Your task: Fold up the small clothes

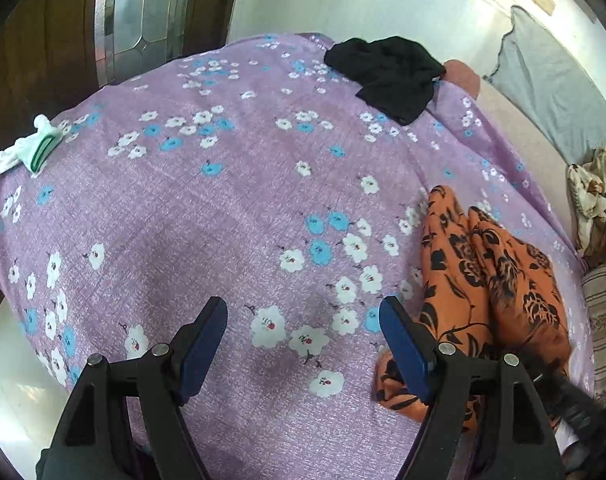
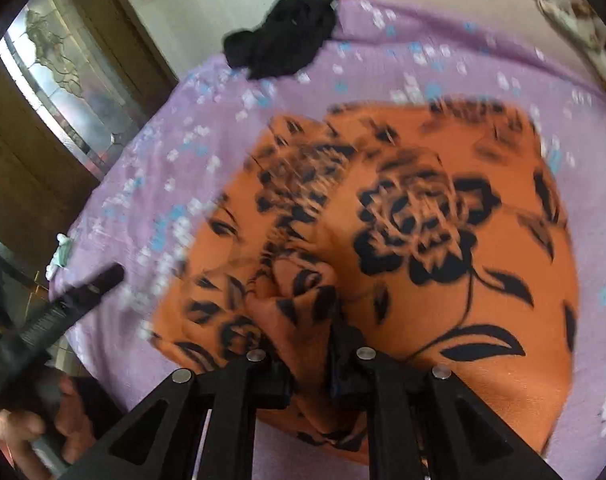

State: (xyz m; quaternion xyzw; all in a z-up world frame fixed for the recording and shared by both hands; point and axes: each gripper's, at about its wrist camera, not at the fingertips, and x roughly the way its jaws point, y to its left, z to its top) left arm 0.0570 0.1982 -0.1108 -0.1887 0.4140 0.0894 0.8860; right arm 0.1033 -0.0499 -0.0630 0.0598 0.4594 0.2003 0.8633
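Note:
An orange garment with black flowers point(image 1: 495, 280) lies bunched on the right side of the purple floral sheet point(image 1: 223, 208). My left gripper point(image 1: 303, 344) is open and empty over the sheet, just left of the garment. In the right wrist view my right gripper point(image 2: 309, 344) is shut on a bunched fold of the orange garment point(image 2: 443, 208), which fills the middle of the view. Its fingertips are buried in the cloth. The left gripper's handle point(image 2: 55, 312) shows at the left there.
A black garment point(image 1: 387, 72) lies crumpled at the far edge of the sheet. A folded white and green cloth point(image 1: 31, 148) sits at the far left edge. A grey pillow point(image 1: 551, 88) and other bedding lie at the right. A wooden door with glass stands behind.

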